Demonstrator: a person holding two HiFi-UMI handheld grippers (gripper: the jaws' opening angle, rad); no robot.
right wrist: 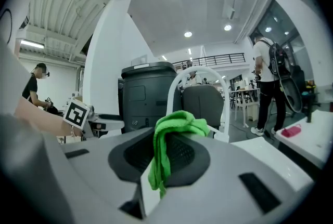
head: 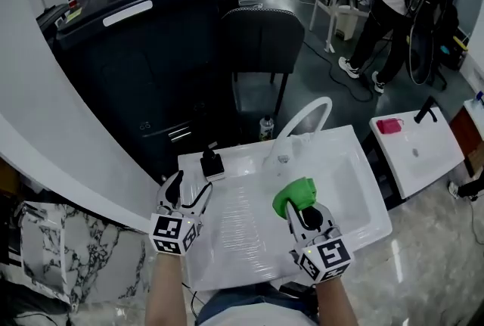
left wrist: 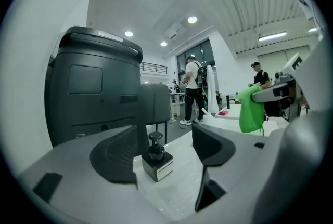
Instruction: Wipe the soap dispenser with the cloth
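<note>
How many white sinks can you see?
2. One sink is close in front, with the soap dispenser on its far left corner. The other sink stands to the right, holding a pink thing. More could be hidden.

White sink unit (head: 242, 245) with black soap dispenser (head: 212, 164) upright near its back left corner

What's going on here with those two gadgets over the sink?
A person at a white sink holds a hand-held gripper in each hand. The right hand-held gripper is clamped on a green cloth. The left hand-held gripper is open and empty, pointed at a black soap dispenser on the sink's edge. Cloth and dispenser are apart.
</note>
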